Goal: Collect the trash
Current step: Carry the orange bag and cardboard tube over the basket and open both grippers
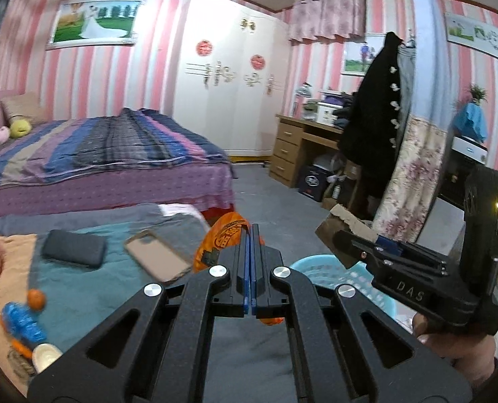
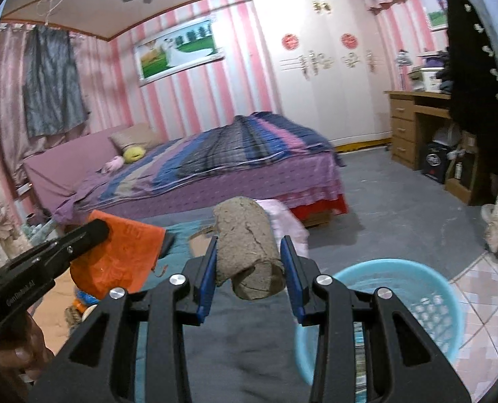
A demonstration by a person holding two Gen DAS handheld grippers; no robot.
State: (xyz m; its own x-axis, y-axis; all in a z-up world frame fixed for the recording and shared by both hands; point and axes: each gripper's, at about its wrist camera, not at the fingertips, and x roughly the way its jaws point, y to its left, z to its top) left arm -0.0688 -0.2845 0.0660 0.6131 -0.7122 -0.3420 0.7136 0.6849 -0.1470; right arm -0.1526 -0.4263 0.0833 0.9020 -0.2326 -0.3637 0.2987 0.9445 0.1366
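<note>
The left gripper (image 1: 251,235) is pinching an orange wrapper (image 1: 220,241) between pressed-together fingers. The right gripper (image 2: 250,258) is clamping a cardboard tube (image 2: 247,252) between its fingers, with a blue basket (image 2: 417,305) sitting just below-right of them.

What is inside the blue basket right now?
The blue basket shows only its perforated wall and no trash that I can make out. Its bottom and near side are hidden behind the right gripper, which holds the cardboard tube.
</note>
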